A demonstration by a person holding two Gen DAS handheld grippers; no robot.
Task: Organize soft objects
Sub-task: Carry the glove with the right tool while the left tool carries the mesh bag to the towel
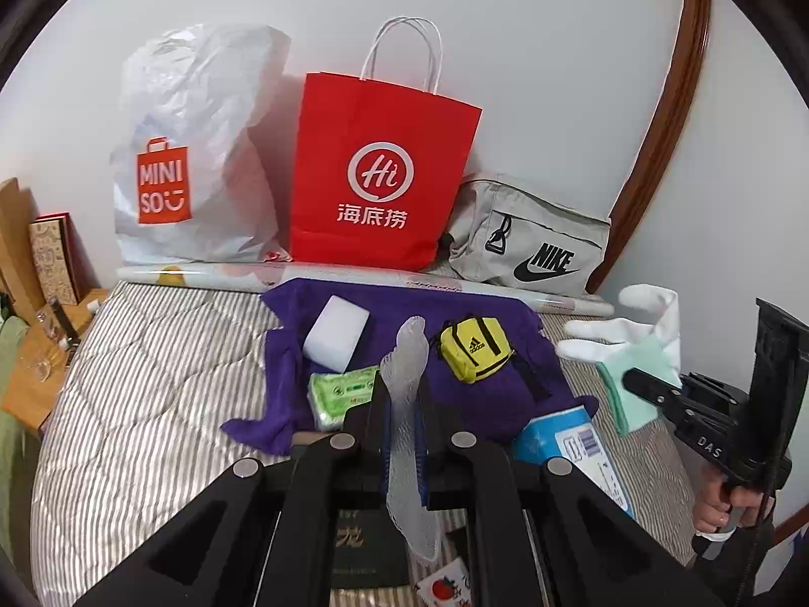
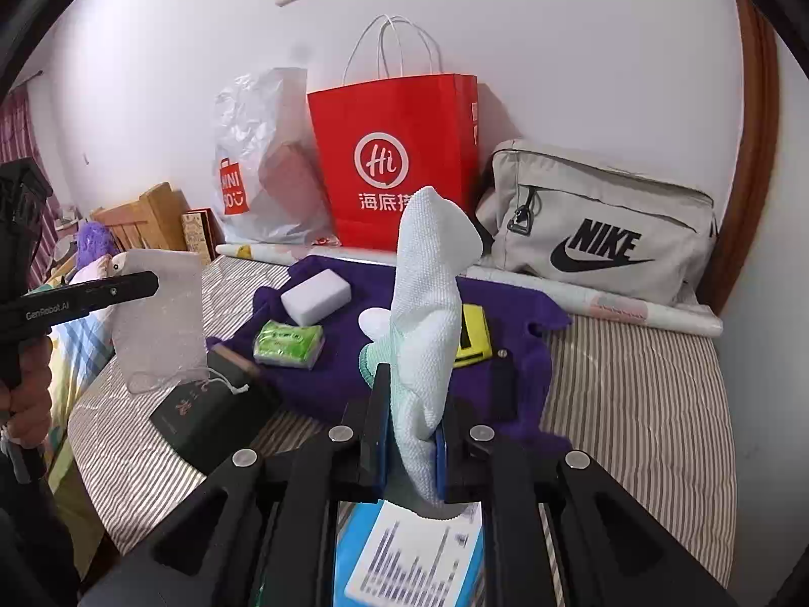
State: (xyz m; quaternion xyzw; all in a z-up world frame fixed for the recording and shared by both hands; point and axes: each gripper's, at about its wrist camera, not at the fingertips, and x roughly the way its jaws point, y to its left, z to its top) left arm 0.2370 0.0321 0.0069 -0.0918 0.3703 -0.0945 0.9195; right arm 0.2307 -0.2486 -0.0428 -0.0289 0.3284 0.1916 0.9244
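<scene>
My left gripper [image 1: 399,394] is shut on a thin translucent mesh pouch [image 1: 404,369] that stands up between its fingers. The right wrist view shows this same pouch [image 2: 156,318] hanging at the left. My right gripper [image 2: 412,404] is shut on a white and mint cloth [image 2: 430,293], seen from the left wrist as a cloth [image 1: 637,349] held above the bed's right side. Below both lies a purple towel [image 1: 485,404] carrying a white sponge [image 1: 336,339], a green tissue pack [image 1: 339,397] and a small yellow backpack [image 1: 473,349].
Against the wall stand a red paper bag [image 1: 379,172], a white plastic bag [image 1: 197,152] and a grey Nike bag [image 1: 531,243], with a paper roll [image 1: 354,273] in front. A blue box [image 1: 571,435] and a dark box [image 2: 202,415] lie on the striped bed [image 1: 151,379].
</scene>
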